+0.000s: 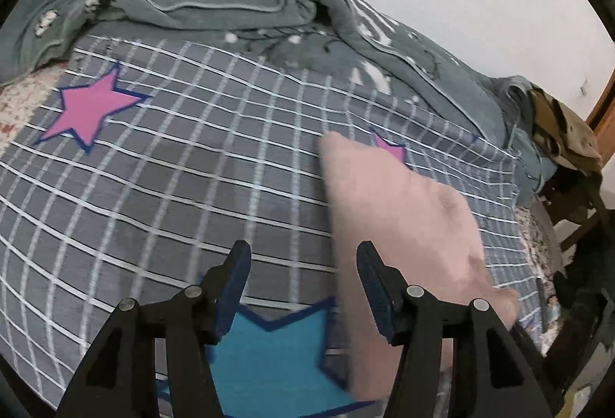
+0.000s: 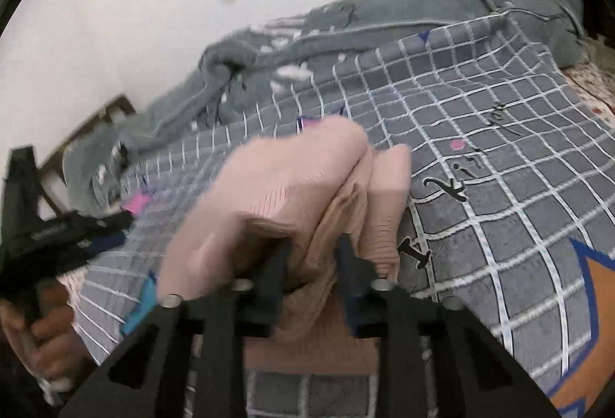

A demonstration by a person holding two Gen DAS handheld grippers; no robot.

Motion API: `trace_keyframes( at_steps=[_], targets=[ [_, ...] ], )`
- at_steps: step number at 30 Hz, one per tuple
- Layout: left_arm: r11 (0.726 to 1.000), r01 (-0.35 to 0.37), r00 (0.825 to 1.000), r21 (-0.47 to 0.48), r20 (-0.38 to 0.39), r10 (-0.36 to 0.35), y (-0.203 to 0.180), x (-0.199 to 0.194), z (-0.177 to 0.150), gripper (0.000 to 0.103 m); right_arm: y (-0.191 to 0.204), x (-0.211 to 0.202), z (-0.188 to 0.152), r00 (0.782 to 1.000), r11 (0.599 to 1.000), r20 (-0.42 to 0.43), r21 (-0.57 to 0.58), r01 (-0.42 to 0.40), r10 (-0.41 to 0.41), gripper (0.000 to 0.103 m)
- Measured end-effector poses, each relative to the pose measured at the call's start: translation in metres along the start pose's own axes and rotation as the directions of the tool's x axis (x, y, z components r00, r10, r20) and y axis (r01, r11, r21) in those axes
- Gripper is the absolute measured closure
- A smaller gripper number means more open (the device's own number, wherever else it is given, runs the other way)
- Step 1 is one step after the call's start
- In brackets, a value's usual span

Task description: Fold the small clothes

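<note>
Right gripper clamped on pink garment; left gripper wide, empty.

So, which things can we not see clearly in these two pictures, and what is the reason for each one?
- Pink garment: its type and shape are unclear; right wrist view shows it bunched and motion-blurred in the right gripper.
- Same garment's lower end: in the left wrist view, it runs behind a finger of the open left gripper.
- Black lettering on the checked sheet: partly covered by the garment.
- Blue star: cut off by the frame's bottom edge.
</note>
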State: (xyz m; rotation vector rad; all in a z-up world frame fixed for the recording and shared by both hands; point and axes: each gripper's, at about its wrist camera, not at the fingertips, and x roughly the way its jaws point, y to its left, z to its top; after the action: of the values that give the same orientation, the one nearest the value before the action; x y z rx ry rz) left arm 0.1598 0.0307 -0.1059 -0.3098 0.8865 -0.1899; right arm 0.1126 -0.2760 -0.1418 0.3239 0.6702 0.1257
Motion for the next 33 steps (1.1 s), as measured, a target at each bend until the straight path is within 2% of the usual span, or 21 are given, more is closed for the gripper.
trace_keyframes(
  at_steps=[2,3,6,7,10,14,16,18,20,22,26,28,30,33],
  targets=[
    [1.000,0.003,1.000,0.003,0.008,-0.004,0.004,0.001,0.000,0.048,-0.002,-0.004,-0.004,0.999,0.999,0.031,-0.048,-0.010,0.012,0.094],
    [1.000,0.010,1.000,0.004,0.007,-0.010,0.004,0.002,0.000,0.048,-0.005,-0.008,-0.005,0.999,0.999,0.051,-0.050,0.000,0.002,0.102],
    [0.999,0.033,0.999,0.034,0.000,-0.033,-0.006,0.011,-0.001,0.048,-0.039,-0.043,-0.010,0.982,0.997,0.185,0.072,0.027,-0.040,0.103],
    [0.998,0.040,0.999,0.044,0.000,-0.040,-0.009,0.012,-0.002,0.048,-0.050,-0.051,-0.013,0.978,0.993,0.201,0.114,0.029,-0.052,0.103],
    [0.994,0.073,0.997,0.080,0.004,-0.074,-0.023,0.020,-0.002,0.048,-0.068,-0.048,-0.017,0.988,0.989,0.148,0.148,0.016,-0.038,0.103],
    [0.992,0.082,0.997,0.101,-0.001,-0.082,-0.035,0.028,-0.002,0.048,-0.053,-0.045,-0.007,0.993,0.996,0.117,0.086,-0.020,0.009,0.097],
    [0.992,0.065,0.998,0.105,0.006,-0.066,-0.035,0.029,-0.002,0.048,-0.037,-0.045,-0.001,0.992,0.997,0.106,0.047,-0.066,0.061,0.072],
    [0.994,0.059,0.998,0.092,0.019,-0.061,-0.030,0.028,0.001,0.048,-0.024,-0.048,0.004,0.990,0.994,0.101,0.022,-0.104,0.101,0.063],
    [0.996,0.061,0.997,0.071,0.033,-0.064,-0.022,0.024,0.005,0.048,-0.011,-0.049,0.005,0.987,0.992,0.097,0.001,-0.130,0.129,0.063],
    [0.997,0.056,0.997,0.044,0.048,-0.058,-0.015,0.021,0.011,0.048,0.001,-0.045,0.007,0.988,0.992,0.087,-0.012,-0.130,0.130,0.059],
    [1.000,0.027,0.997,-0.015,0.074,-0.026,-0.011,0.019,0.030,0.048,0.014,-0.015,0.009,0.999,0.999,-0.002,-0.027,-0.045,0.045,0.058],
    [0.999,0.038,0.995,-0.019,0.095,-0.036,-0.013,0.017,0.035,0.048,0.012,-0.005,0.009,0.997,0.999,-0.060,-0.014,-0.047,0.046,0.059],
    [0.998,0.054,0.992,-0.010,0.116,-0.053,-0.013,0.017,0.037,0.047,0.006,-0.011,0.010,0.994,0.996,-0.060,0.008,-0.086,0.086,0.060],
    [0.999,0.035,0.991,0.009,0.128,-0.036,-0.011,0.021,0.034,0.046,0.001,-0.035,0.014,0.993,0.993,-0.004,0.014,-0.120,0.120,0.059]
  ],
)
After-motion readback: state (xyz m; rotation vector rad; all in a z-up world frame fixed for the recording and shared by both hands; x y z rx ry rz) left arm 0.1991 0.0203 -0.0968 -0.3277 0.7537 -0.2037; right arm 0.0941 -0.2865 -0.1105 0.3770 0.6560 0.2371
